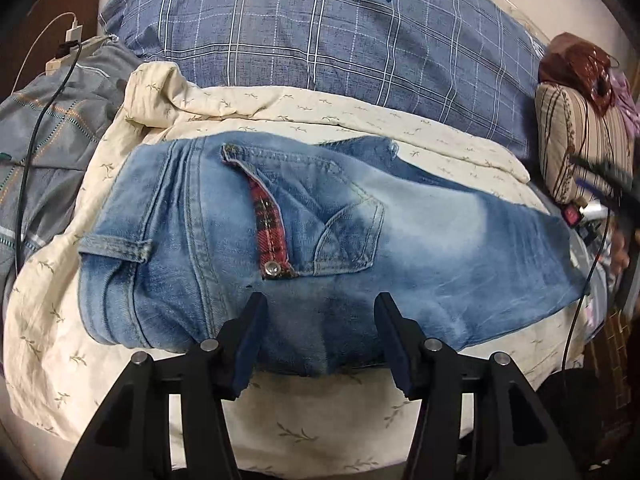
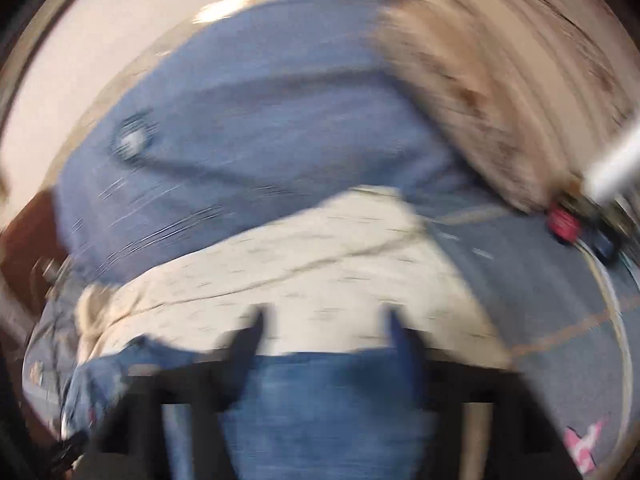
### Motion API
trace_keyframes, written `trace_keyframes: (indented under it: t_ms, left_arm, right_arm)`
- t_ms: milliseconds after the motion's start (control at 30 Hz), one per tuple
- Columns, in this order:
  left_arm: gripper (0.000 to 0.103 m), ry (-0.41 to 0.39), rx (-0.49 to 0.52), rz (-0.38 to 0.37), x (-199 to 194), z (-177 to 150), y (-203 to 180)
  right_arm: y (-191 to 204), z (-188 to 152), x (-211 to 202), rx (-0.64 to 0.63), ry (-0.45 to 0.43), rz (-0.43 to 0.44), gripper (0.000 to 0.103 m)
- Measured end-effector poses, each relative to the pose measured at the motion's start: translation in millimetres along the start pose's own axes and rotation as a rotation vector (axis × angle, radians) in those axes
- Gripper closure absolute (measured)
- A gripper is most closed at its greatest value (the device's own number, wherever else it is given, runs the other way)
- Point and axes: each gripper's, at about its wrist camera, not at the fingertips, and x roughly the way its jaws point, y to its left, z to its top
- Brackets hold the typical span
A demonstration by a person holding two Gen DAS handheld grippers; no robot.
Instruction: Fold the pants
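Folded light-blue jeans (image 1: 304,216) lie across a cream leaf-print sheet (image 1: 280,108), waistband to the left, a back pocket with red plaid trim facing up. My left gripper (image 1: 320,320) hangs over the near edge of the jeans. Its jaws are open, the denim lies below the gap, and the pads do not press on it. The right wrist view is badly blurred. In it my right gripper (image 2: 326,328) stands open above the far edge of the jeans (image 2: 320,400), with cream sheet (image 2: 320,264) beyond the tips and nothing pinched.
A blue checked pillow (image 1: 320,40) lies behind the sheet. A striped beige cushion (image 1: 580,136) and small clutter sit at the right. Grey bedding (image 1: 48,140) with a charger cable (image 1: 40,120) lies at the left. A blurred dark shape (image 1: 608,176) crosses the right edge.
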Motion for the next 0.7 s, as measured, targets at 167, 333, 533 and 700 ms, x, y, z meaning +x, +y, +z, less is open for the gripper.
trace_keyframes:
  t_ms: [167,333,533,700]
  left_arm:
    - [0.038,-0.056,-0.067,-0.082,-8,1,12]
    - [0.038,-0.039,-0.172,-0.175,-5,1,32]
    - [0.034,-0.003,-0.096,-0.135,0,2,21]
    - [0.033,0.002,-0.081,-0.143,3,4,20]
  right_arm:
    - [136,-15,59,-0.366,0.155,0.141,0.028]
    - [205,-38,126,-0.569,0.294,0.179,0.059]
    - [231,-54,178,-0.647,0.424,0.245,0.059]
    - [240,-66,194,-0.716,0.456,0.241,0.058]
